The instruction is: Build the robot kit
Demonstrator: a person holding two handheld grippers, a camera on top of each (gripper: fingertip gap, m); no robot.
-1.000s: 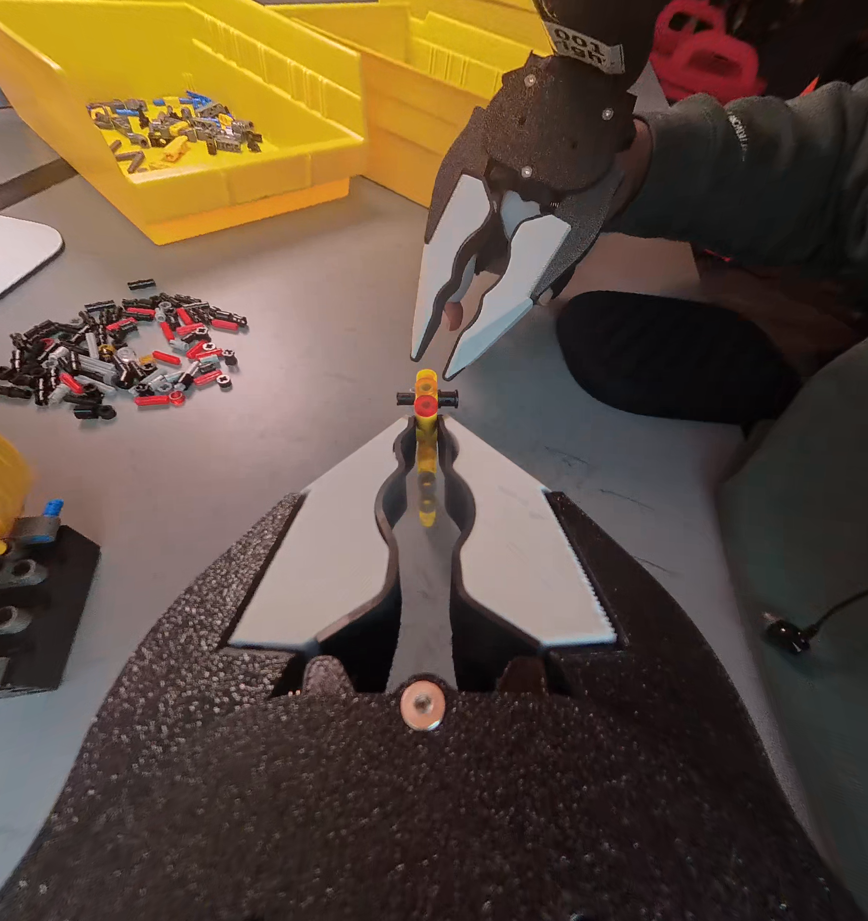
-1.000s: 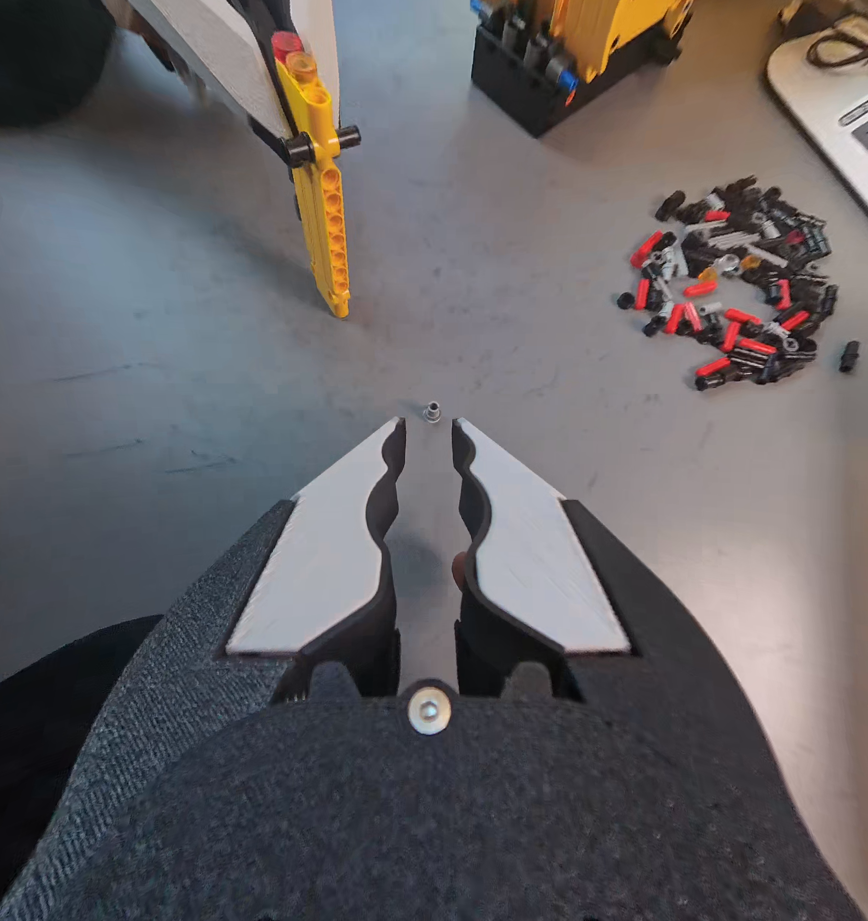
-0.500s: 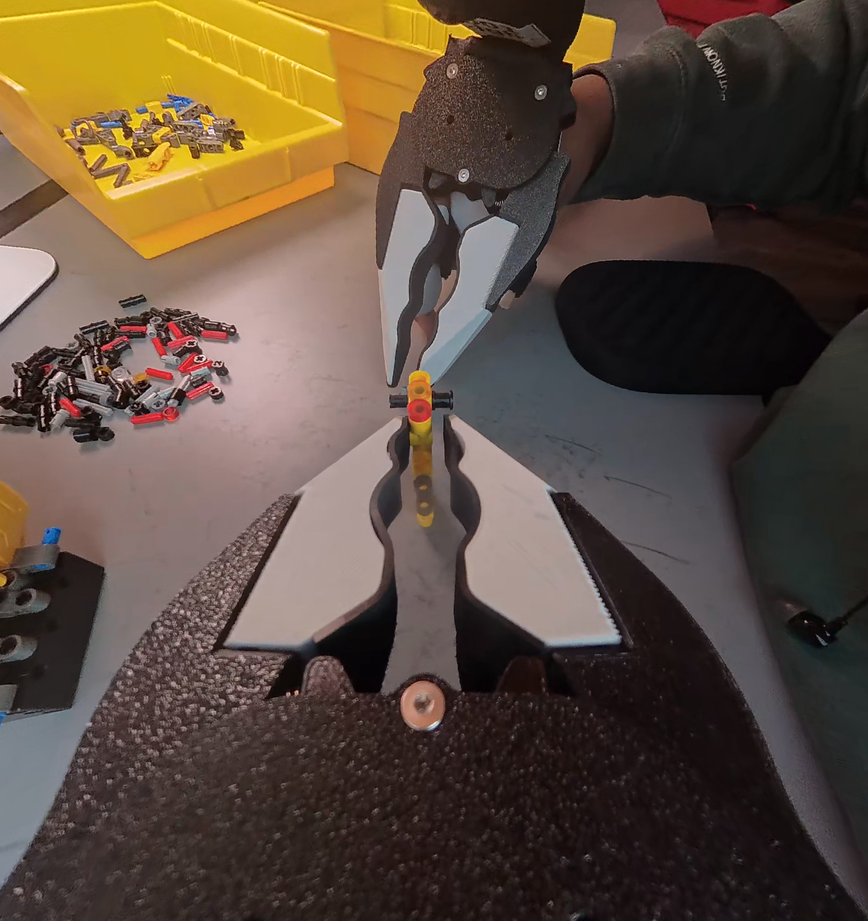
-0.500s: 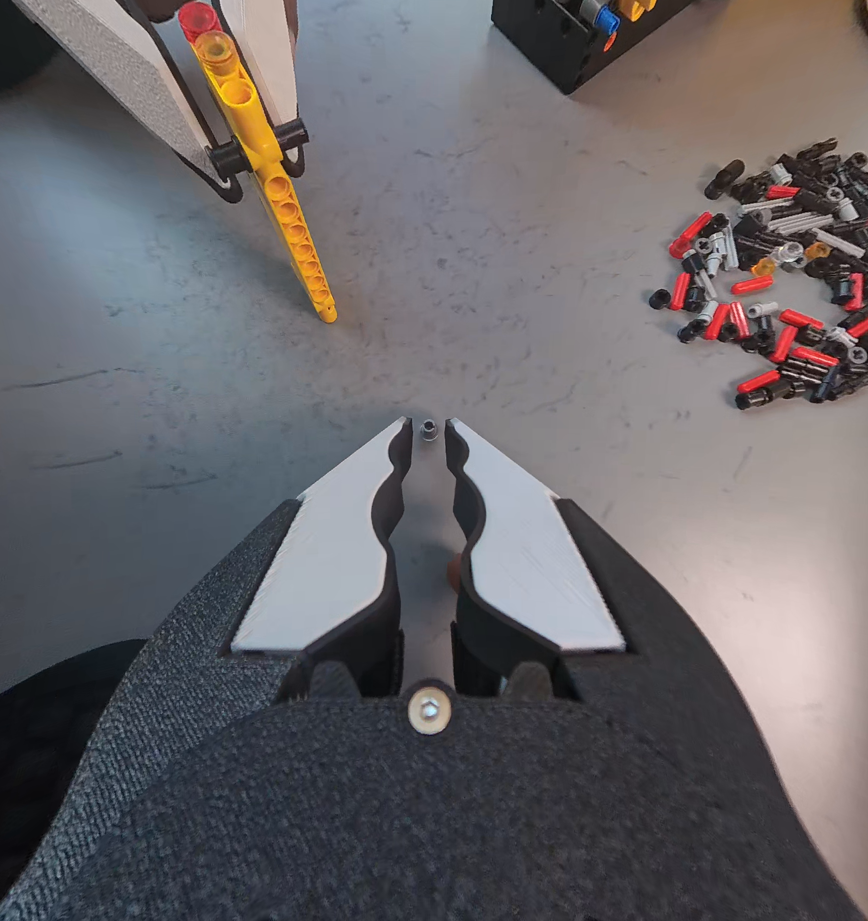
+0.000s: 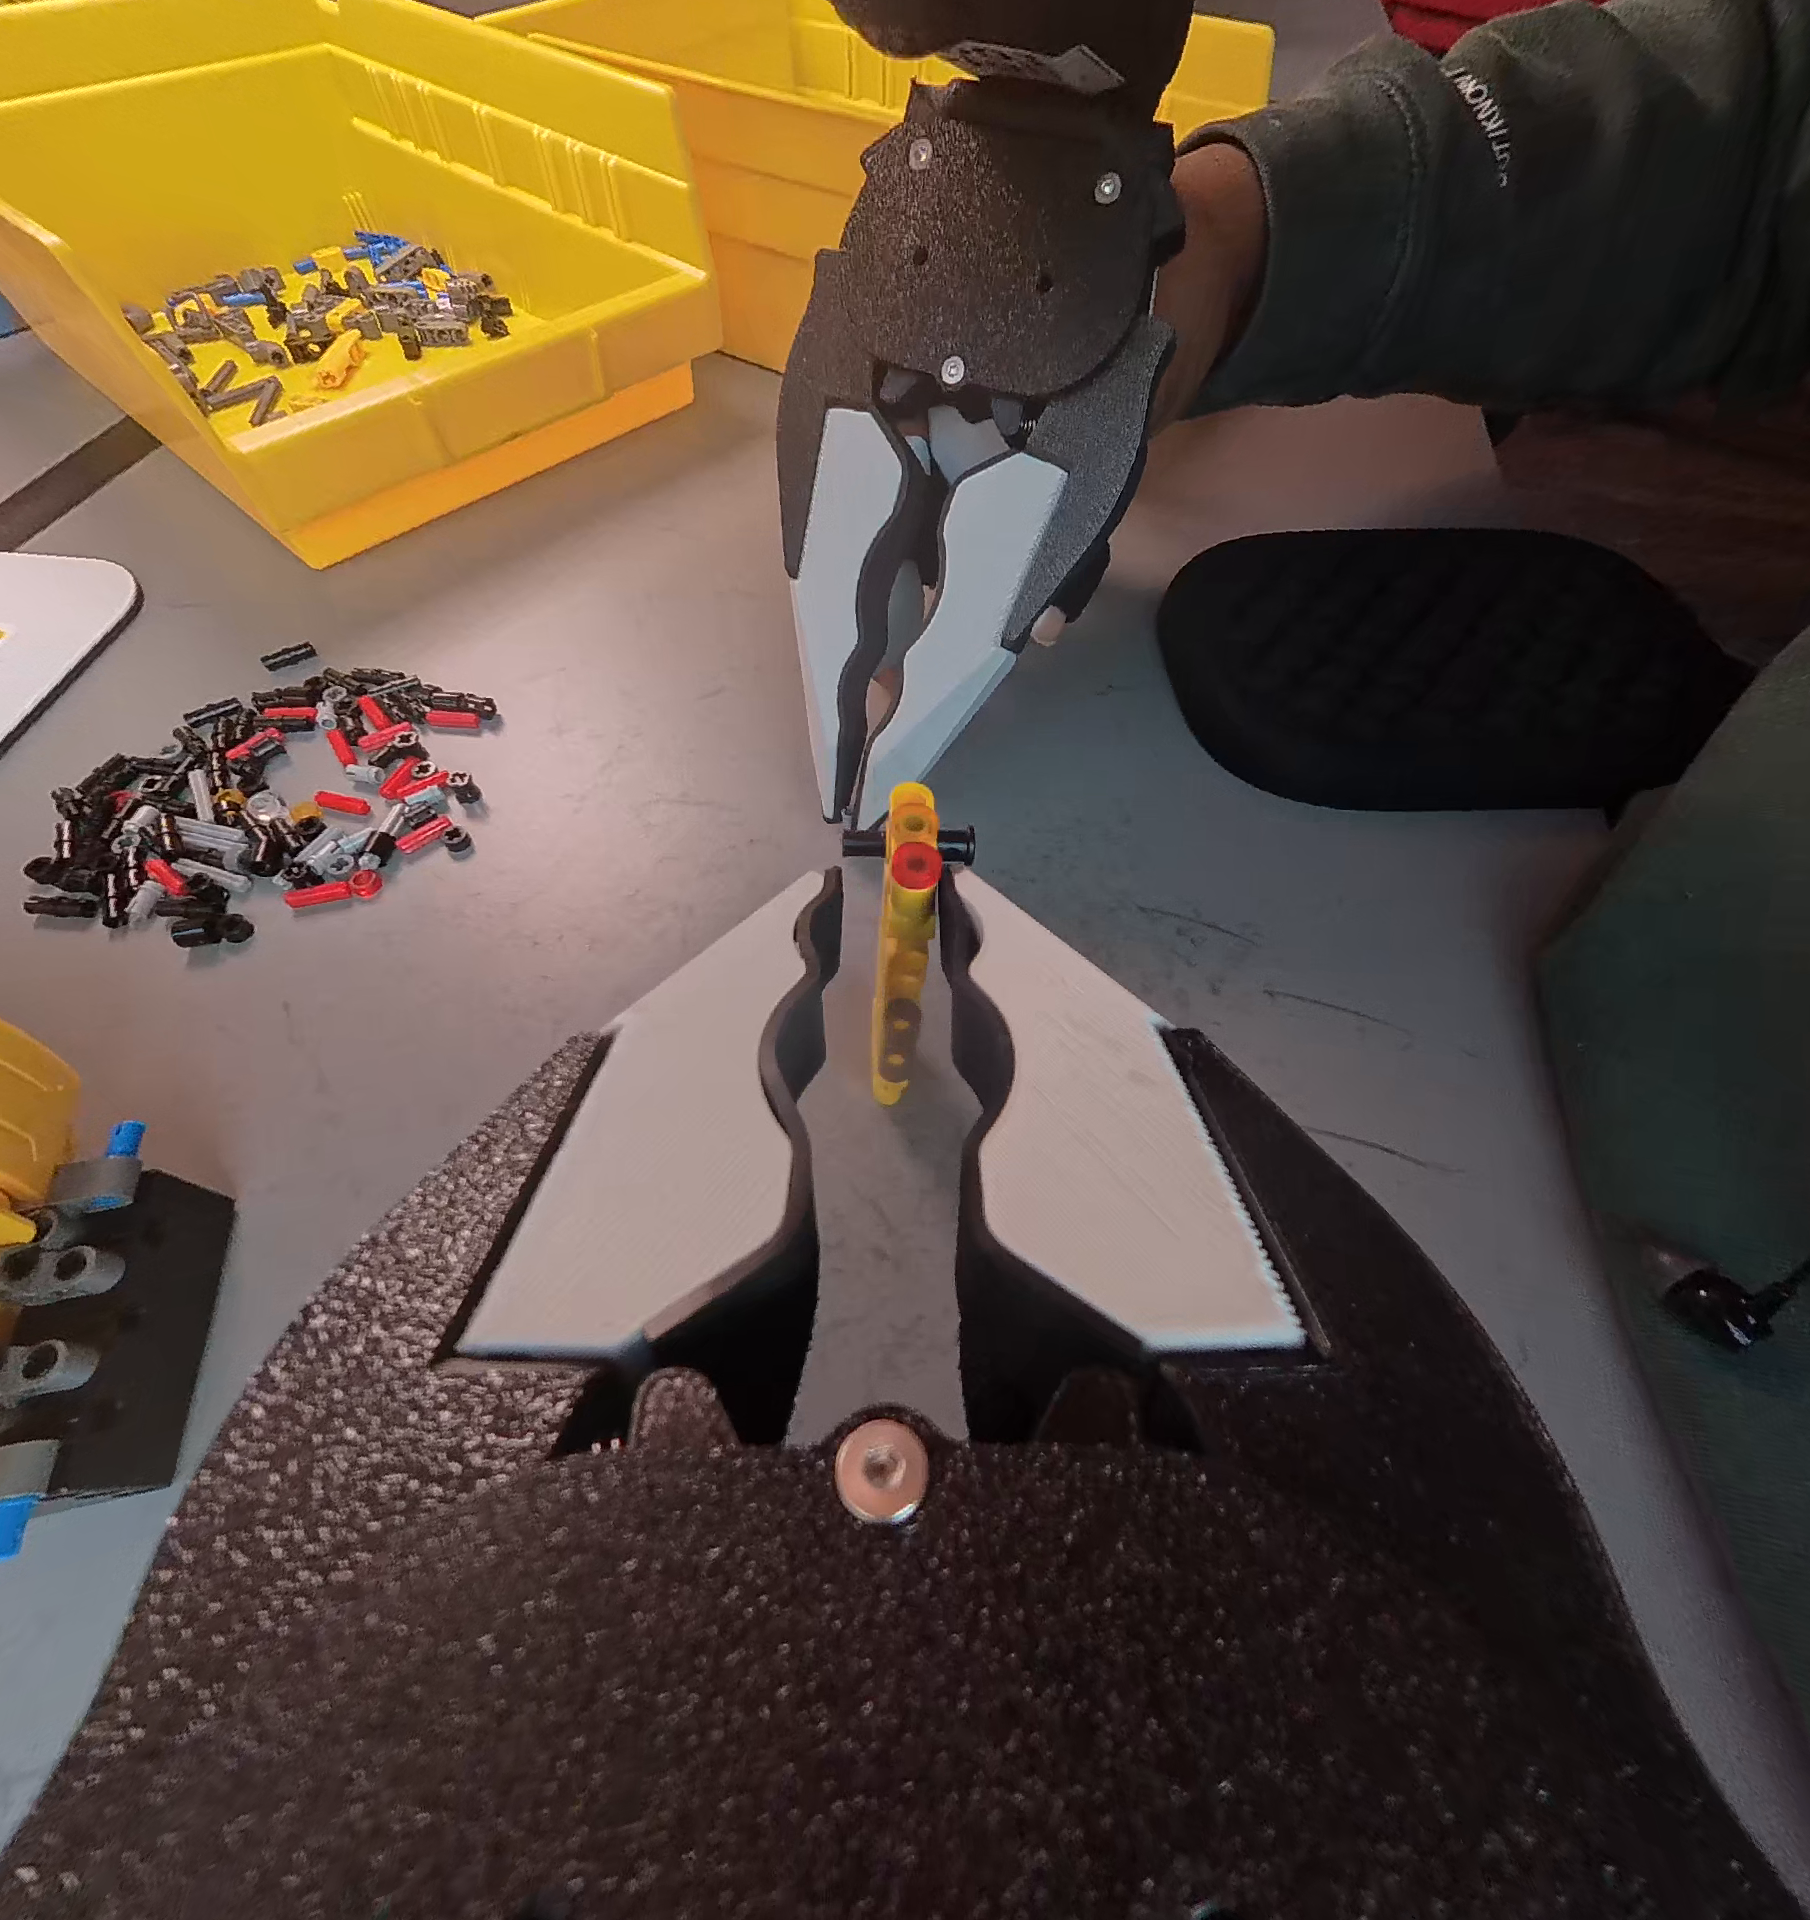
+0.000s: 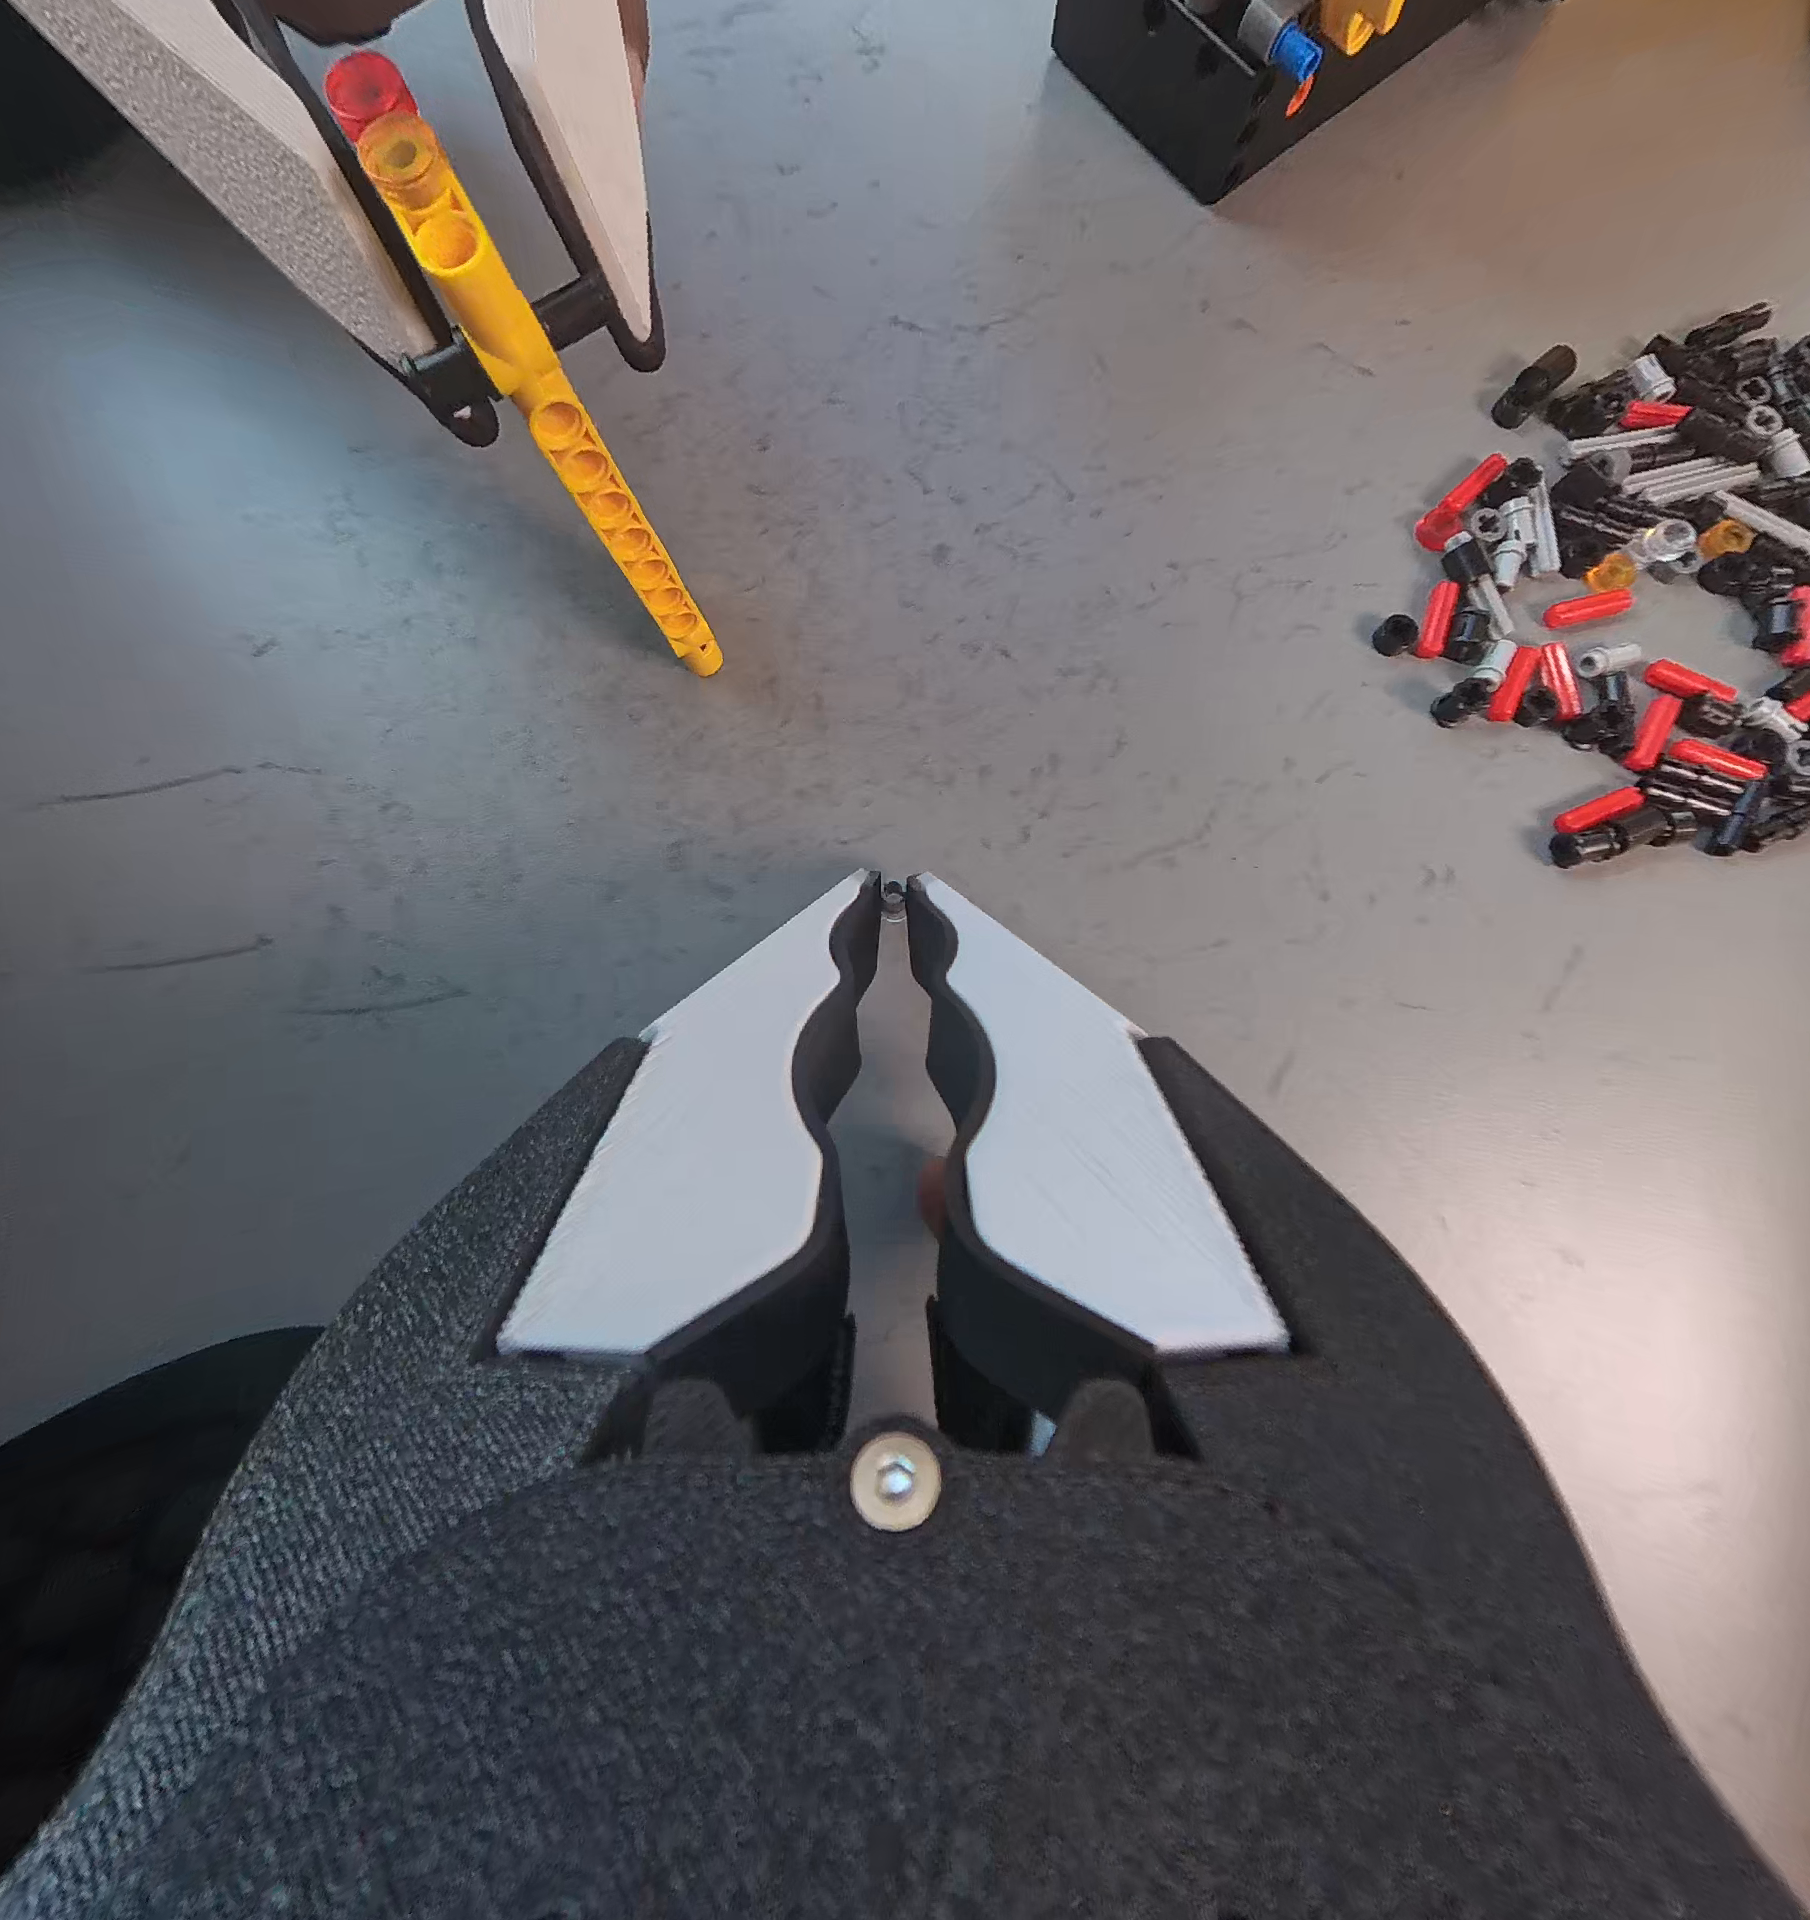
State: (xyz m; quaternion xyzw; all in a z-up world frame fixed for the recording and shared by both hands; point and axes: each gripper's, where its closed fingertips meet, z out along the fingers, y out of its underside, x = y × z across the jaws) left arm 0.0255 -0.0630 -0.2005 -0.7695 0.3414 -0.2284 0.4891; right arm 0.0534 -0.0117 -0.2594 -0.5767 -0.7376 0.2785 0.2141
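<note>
Your left gripper stood partly open, the yellow holed beam propped upright on the table between its fingers. At twelve o'clock, your right gripper pinched a tiny grey bush, poised beside the beam's black pin.

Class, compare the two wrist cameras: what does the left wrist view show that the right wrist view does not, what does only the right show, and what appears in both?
Only the left wrist view shows the yellow bins, a person's sleeve and a cable.

Only the right wrist view shows the tiny grey piece pinched at the tips of the right hand-held gripper.

Both show the left hand-held gripper holding the yellow beam, which carries a red stud, a black cross pin, the pile of small parts and the grey table.
</note>
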